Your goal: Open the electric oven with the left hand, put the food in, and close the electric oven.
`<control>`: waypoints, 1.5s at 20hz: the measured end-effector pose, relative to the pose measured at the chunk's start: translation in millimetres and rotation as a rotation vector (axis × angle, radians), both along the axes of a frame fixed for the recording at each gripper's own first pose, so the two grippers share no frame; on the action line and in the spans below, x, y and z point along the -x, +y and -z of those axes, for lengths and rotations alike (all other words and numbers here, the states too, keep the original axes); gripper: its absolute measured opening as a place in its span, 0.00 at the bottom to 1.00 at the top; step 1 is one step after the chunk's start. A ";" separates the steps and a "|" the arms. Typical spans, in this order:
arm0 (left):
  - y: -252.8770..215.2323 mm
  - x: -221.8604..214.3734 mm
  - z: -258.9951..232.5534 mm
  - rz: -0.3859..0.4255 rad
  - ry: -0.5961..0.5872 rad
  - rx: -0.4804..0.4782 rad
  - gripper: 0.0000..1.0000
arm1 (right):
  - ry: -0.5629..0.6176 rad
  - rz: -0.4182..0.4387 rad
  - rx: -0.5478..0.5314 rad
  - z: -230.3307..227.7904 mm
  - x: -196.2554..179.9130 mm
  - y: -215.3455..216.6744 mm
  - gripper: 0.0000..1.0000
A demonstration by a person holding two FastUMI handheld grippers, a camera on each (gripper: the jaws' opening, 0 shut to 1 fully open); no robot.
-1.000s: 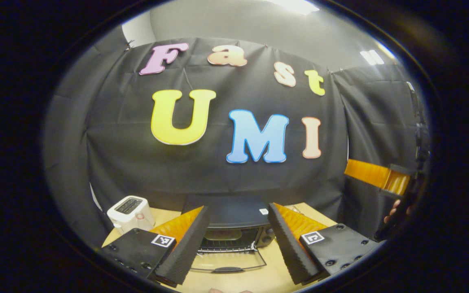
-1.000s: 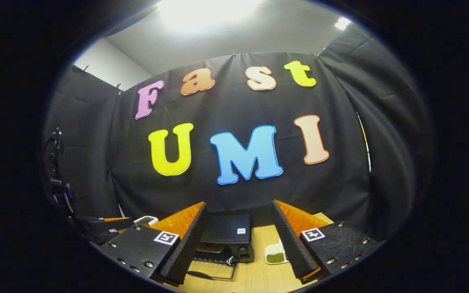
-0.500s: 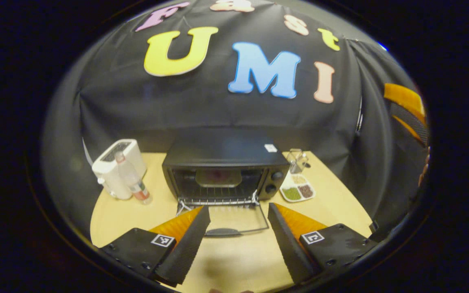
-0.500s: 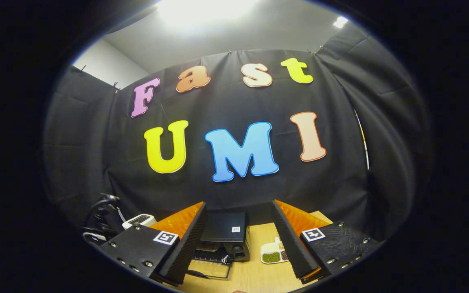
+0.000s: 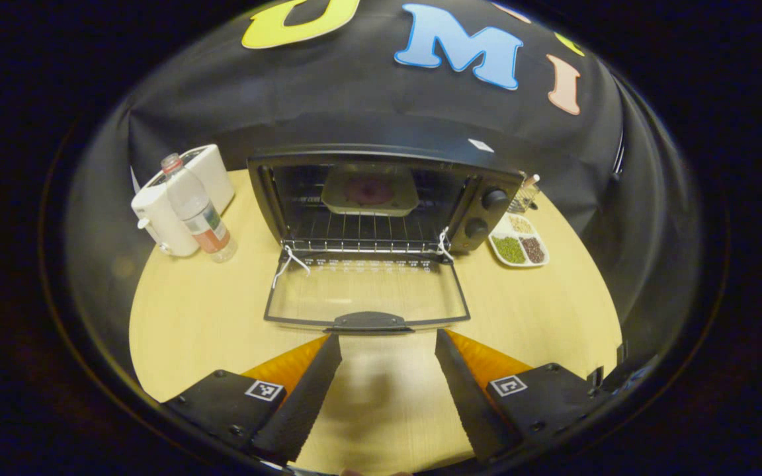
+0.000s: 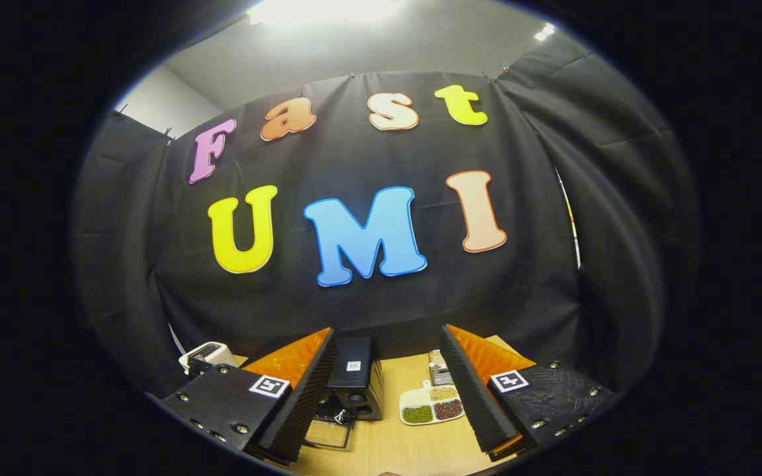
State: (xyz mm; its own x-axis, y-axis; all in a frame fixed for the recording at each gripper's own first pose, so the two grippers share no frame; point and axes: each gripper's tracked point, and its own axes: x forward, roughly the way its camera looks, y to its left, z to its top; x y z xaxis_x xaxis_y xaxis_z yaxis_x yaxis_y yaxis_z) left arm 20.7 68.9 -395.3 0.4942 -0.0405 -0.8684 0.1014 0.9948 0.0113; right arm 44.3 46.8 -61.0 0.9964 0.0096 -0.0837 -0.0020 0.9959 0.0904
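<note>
Left gripper (image 5: 387,370) angled down over the wooden table (image 5: 189,317), fingers spread wide with nothing between them, tips just short of the handle (image 5: 369,321) on the lowered glass door (image 5: 368,294); right gripper (image 6: 387,383) held nearly level, aimed at the booth wall, likewise spread and empty. From the left gripper view: electric oven (image 5: 381,198) wide open, door flat on the table, a tray of food (image 5: 369,190) on the wire rack (image 5: 361,231) inside; white toaster (image 5: 179,195) and a plastic bottle (image 5: 197,208) to the oven's left, a divided dish of beans (image 5: 518,241) to its right. From the right gripper view: oven (image 6: 353,377) seen side-on, interior hidden; dish (image 6: 430,406) between the fingers; toaster (image 6: 206,356) far left.
</note>
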 end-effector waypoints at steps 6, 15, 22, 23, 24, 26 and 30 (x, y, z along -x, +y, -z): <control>9.9 10.9 56.7 0.008 0.172 -0.061 0.98 | 0.034 0.026 -0.005 15.8 -7.5 -13.5 0.95; 18.9 -8.1 96.6 0.001 0.245 -0.067 1.00 | 0.074 0.066 -0.003 33.6 -10.0 -24.2 0.95; 21.4 -10.7 107.4 0.015 0.270 -0.083 0.98 | 0.101 0.051 0.017 41.4 -11.6 -13.1 0.95; 21.6 -9.9 106.0 0.017 0.265 -0.082 0.98 | 0.102 0.047 0.019 41.8 -12.0 -11.1 0.95; 21.3 -10.7 102.8 0.023 0.253 -0.086 0.93 | 0.102 0.044 0.022 41.3 -12.4 -9.6 0.95; 20.3 -9.7 93.1 0.031 0.218 -0.090 0.98 | 0.100 0.036 0.023 41.3 -13.0 -6.5 0.95; 17.6 -9.3 67.0 0.027 0.141 -0.071 1.00 | 0.106 0.014 0.011 44.6 -13.9 3.5 0.95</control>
